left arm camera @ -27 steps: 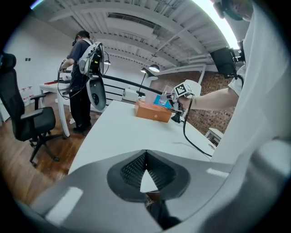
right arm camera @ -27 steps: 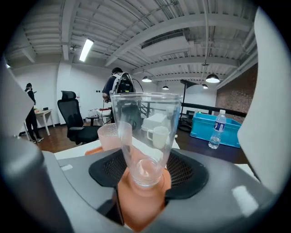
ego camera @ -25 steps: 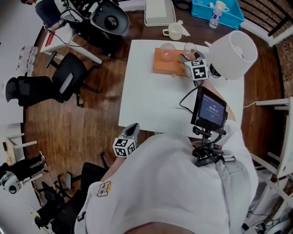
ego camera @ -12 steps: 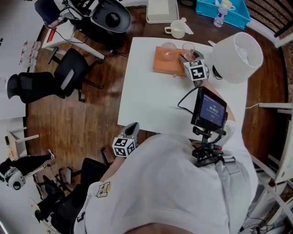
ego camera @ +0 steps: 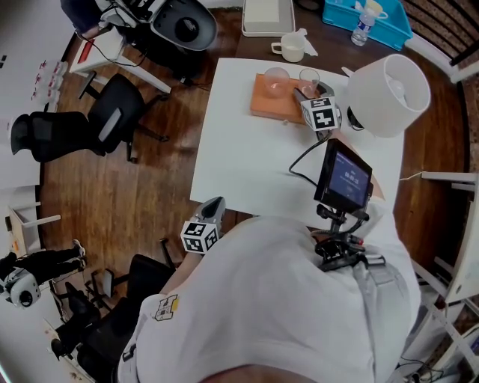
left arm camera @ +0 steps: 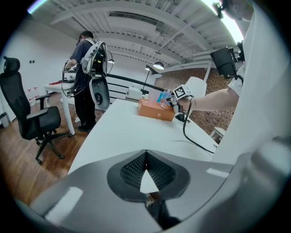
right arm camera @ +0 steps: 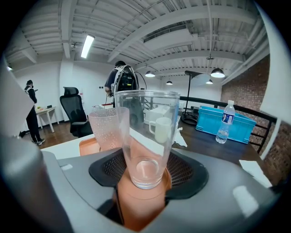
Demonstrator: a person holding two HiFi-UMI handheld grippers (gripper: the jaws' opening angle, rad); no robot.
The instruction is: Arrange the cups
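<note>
An orange box point(ego camera: 268, 105) lies at the far side of the white table point(ego camera: 239, 161). On it stand a pink dimpled cup point(ego camera: 275, 77) and a clear glass point(ego camera: 309, 78). My right gripper point(ego camera: 305, 91) reaches to the clear glass point(right arm camera: 145, 136); its jaws are closed on the base from both sides, and the pink cup point(right arm camera: 104, 127) stands just left of it. The glass's foot rests on the orange box point(right arm camera: 88, 146). My left gripper point(ego camera: 215, 209) hangs at the table's near left edge, shut and empty point(left arm camera: 144, 175), far from the orange box point(left arm camera: 157, 110).
A black cable point(ego camera: 303, 161) runs across the table from the right gripper. A large white lampshade point(ego camera: 388, 93) stands at the right. Beyond the table are a white mug point(ego camera: 290, 49), a blue bin point(ego camera: 367, 19) and a water bottle point(right arm camera: 223, 123). Office chairs point(ego camera: 112, 123) stand to the left.
</note>
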